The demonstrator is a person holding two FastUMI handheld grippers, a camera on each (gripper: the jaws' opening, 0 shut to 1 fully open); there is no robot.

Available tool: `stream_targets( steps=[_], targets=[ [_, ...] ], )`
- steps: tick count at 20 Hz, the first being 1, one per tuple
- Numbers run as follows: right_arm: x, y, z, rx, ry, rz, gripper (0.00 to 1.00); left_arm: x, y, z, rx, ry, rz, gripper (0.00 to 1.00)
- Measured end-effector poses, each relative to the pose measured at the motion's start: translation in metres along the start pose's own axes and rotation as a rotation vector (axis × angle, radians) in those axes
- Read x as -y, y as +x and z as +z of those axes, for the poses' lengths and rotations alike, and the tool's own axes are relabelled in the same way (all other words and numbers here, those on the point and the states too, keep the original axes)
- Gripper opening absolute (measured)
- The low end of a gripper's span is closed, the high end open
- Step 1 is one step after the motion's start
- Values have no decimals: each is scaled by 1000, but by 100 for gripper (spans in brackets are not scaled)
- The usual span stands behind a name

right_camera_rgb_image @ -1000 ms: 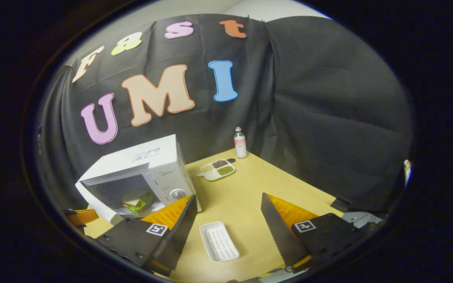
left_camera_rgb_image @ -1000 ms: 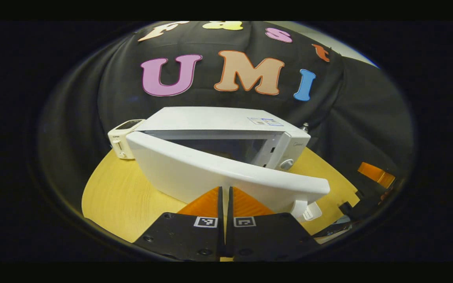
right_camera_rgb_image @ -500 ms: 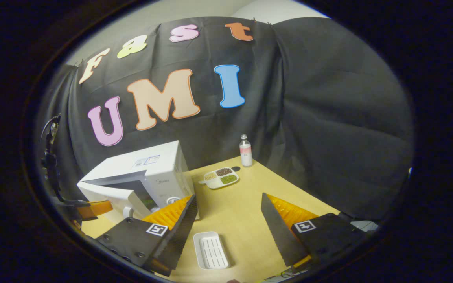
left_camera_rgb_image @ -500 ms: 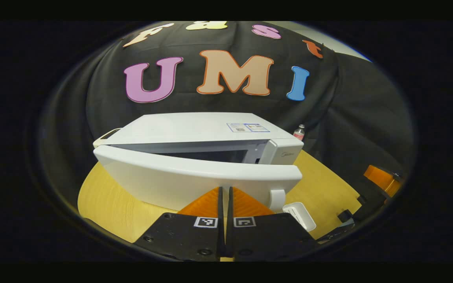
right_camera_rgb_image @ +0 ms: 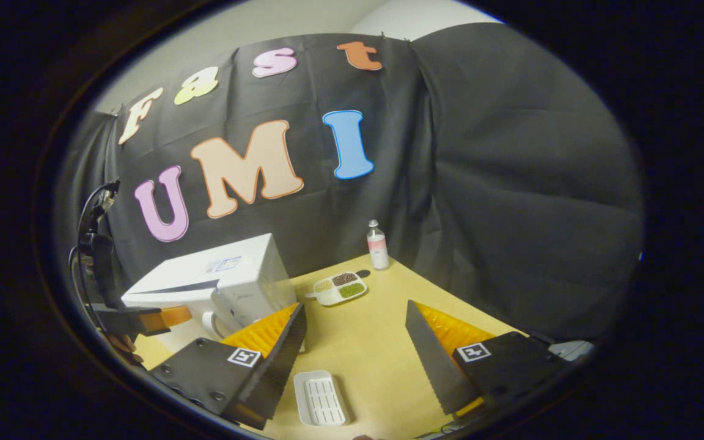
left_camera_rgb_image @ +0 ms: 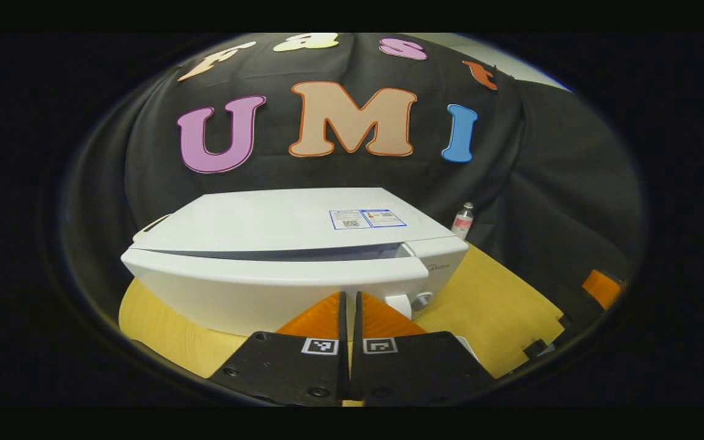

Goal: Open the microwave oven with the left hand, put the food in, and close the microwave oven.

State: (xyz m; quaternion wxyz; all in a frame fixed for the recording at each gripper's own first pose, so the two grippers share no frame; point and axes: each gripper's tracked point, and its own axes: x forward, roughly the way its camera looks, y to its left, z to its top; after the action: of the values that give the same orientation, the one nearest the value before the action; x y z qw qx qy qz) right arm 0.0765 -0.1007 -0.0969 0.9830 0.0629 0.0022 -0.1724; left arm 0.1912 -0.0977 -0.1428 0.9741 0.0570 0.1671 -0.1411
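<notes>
We are looking at a booth whose back and side walls are hanging as creased black cloth [right_camera_rgb_image: 511, 183], draping down behind a light yellow wooden table [right_camera_rgb_image: 376, 342]. Above the cloth's top edge, a plain pale wall [right_camera_rgb_image: 303, 18] is showing. Soft, even light is falling across the tabletop, leaving the cloth folds dim.

Staged recording booth, kitchen-style tabletop set.
Enclosed at back and side by draped black cloth wall [right_camera_rgb_image: 498, 183], with pale plain room wall [right_camera_rgb_image: 303, 24] visible above the cloth. Furnished with light wooden table [right_camera_rgb_image: 376, 342] carrying white microwave oven [left_camera_rgb_image: 278, 244], small bottle [right_camera_rgb_image: 378, 245], divided dish of dry foods [right_camera_rgb_image: 338, 288], and empty white tray [right_camera_rgb_image: 319, 398]. Cabling [right_camera_rgb_image: 92, 238] hanging at the left edge.
</notes>
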Motion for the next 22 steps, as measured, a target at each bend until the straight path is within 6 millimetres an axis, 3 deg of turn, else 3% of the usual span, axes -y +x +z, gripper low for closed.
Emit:
stream_targets(
  steps=[6,22],
  targets=[
    [4,7,0,-4,7,8,92,9,15,1,-6,-7,0,0],
    [8,19,-9,-30,8,21,92,8,19,3,57,-87,63,1]
  ],
)
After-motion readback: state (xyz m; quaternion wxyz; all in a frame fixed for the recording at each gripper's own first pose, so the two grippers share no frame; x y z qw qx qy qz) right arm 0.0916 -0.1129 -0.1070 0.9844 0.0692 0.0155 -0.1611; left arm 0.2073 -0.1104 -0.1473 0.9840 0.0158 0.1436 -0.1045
